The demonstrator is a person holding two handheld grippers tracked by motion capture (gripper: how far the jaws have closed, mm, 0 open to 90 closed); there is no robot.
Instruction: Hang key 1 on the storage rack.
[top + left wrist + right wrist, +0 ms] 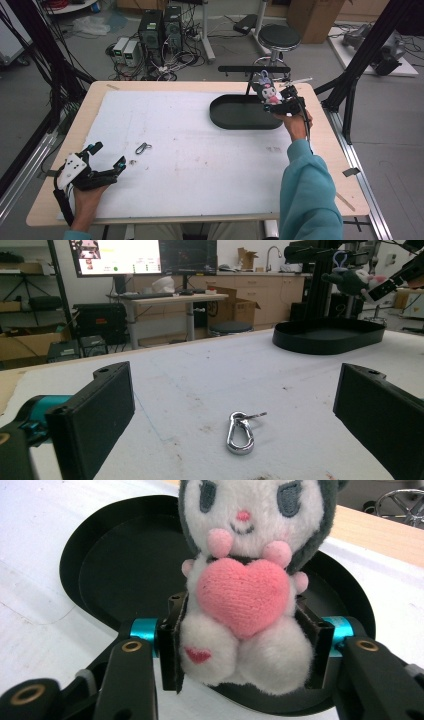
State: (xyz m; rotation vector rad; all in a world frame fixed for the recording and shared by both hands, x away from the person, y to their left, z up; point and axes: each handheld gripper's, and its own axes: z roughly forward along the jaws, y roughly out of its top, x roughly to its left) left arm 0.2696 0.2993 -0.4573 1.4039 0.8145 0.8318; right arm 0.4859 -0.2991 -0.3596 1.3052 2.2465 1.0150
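Observation:
A plush toy [270,92] [245,590] with a white face, grey hood and pink heart hangs upright over the right end of a black oval tray [235,117] [115,575]. My right gripper [281,103] [245,650] is shut on the toy's lower body, one pad against each side. The left gripper [108,154] [237,390] rests open at the table's near left. A silver carabiner [143,148] [241,432] lies flat on the white mat just beyond its jaws, touching neither. The left gripper view has the tray [325,335] and the held toy [352,281] far off.
A white mat [190,150] covers most of the wooden table. A small metal bit [132,161] lies near the carabiner. Beyond the far edge stand a stool [279,36] and computer towers [160,27]; black frame posts [350,95] rise at the right.

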